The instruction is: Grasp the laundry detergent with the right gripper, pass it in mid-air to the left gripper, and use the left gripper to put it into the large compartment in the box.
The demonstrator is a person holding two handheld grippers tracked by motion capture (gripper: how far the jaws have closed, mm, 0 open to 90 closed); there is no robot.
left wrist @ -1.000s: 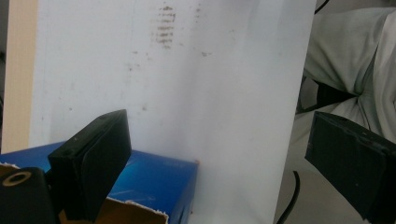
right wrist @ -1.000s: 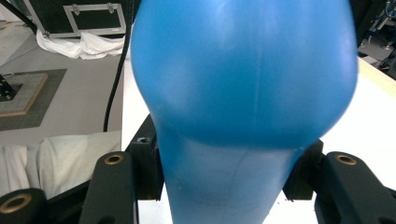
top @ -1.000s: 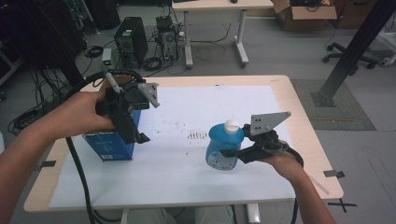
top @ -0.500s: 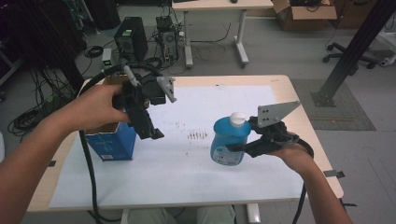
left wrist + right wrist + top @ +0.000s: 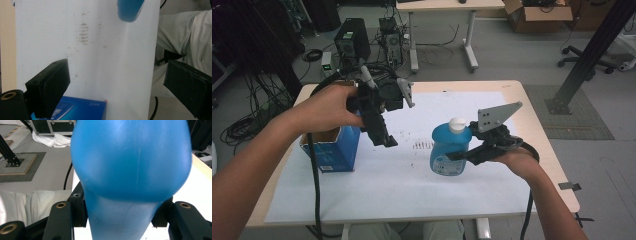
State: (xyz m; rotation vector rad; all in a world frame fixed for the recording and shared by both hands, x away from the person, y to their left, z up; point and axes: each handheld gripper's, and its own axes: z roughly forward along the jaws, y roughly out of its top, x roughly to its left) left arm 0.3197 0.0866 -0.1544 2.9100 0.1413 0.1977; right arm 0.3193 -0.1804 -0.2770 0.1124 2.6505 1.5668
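A blue bottle (image 5: 447,150) with a white cap (image 5: 458,124) stands upright right of the table's middle, a little above the white sheet (image 5: 412,190). My right gripper (image 5: 464,156) is shut on its lower body from the right. In the right gripper view the bottle (image 5: 130,170) bulges close ahead, with black pads (image 5: 79,210) pressed on both sides of its narrow part. My left gripper (image 5: 384,137) hangs above the sheet, just right of an open blue box (image 5: 332,152). Its jaws stand wide apart and hold nothing (image 5: 117,82); the box's corner (image 5: 82,110) and the bottle's base (image 5: 130,10) show there.
The wooden table (image 5: 537,125) is covered by the white sheet, which has dark smudges (image 5: 422,145) near its middle. Black cables trail from both grippers. Beyond the far edge are computer cases (image 5: 349,42), another desk and a chair.
My left gripper has moved right, from over the blue box to the space beside it. My right gripper has raised the bottle slightly.
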